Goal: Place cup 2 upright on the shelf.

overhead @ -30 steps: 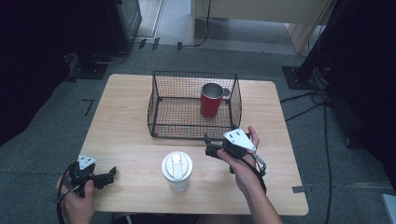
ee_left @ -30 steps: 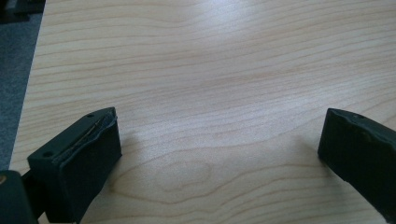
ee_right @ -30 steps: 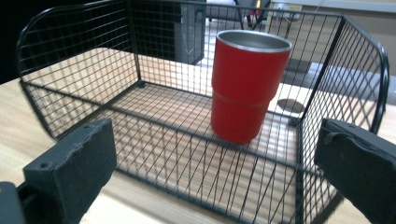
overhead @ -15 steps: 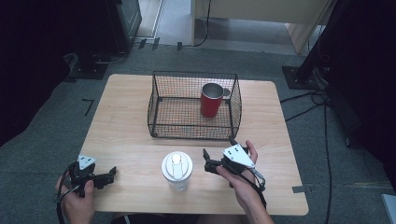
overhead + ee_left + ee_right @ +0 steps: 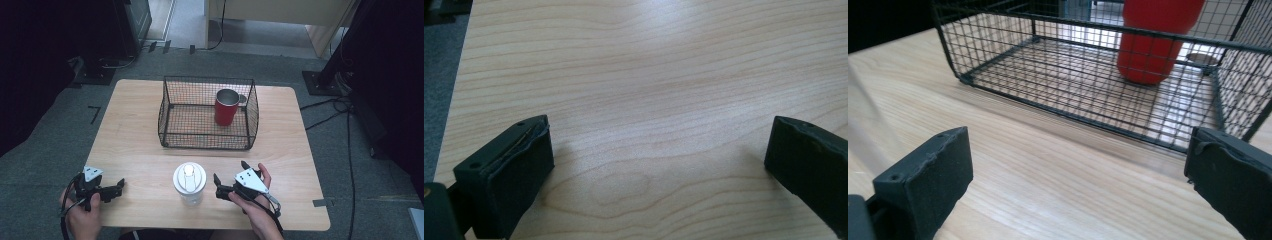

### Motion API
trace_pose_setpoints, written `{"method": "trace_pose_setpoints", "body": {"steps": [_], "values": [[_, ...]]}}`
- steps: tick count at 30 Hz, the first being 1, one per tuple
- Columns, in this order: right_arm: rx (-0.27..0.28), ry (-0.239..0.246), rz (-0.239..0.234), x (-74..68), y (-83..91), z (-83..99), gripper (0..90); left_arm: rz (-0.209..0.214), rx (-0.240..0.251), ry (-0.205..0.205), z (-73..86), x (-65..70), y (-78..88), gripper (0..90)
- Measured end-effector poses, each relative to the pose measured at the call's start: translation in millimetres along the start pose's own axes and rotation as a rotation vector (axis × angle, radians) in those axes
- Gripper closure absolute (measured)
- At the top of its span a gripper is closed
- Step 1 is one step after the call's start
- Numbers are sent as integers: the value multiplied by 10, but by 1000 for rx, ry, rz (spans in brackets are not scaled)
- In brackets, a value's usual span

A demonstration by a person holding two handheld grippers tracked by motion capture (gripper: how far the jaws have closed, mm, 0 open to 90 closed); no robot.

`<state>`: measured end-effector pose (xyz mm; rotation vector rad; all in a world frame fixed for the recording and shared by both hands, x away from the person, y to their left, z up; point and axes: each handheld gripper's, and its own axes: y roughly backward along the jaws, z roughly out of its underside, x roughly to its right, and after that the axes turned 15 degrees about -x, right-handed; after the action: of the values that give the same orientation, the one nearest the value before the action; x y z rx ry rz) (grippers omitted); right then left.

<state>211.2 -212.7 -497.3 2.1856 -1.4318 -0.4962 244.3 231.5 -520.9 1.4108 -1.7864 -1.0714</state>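
Back from the wire basket (image 5: 207, 112) comes the right gripper (image 5: 231, 179) (jaws apart, empty); better it square up on the lidded cup (image 5: 189, 183) beside its fingertips.

left gripper (image 5: 112, 188): black body, grey three-cornered plate on top with small dark holes; black cable looped off at 7 o'clock
right gripper (image 5: 228, 178): black body, same grey plate; metal ring and black cable trailed at 5 o'clock
jaws: black rectangular blocks, matte pads; one screw hole seen per block in both gripper views
left-jaw pad edge: slightly ragged
hands: bare, no sleeves seen
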Motion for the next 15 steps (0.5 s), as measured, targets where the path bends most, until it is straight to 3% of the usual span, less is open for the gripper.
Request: {"method": "trace_pose_setpoints", "body": {"steps": [2, 15], "values": [[8, -14, -16, -30, 9, 15, 0, 0, 0, 0, 0, 0, 0, 0], [-6, 20, -91, -209, 150, 185, 0, 0, 0, 1, 0, 0, 0, 0]]}}
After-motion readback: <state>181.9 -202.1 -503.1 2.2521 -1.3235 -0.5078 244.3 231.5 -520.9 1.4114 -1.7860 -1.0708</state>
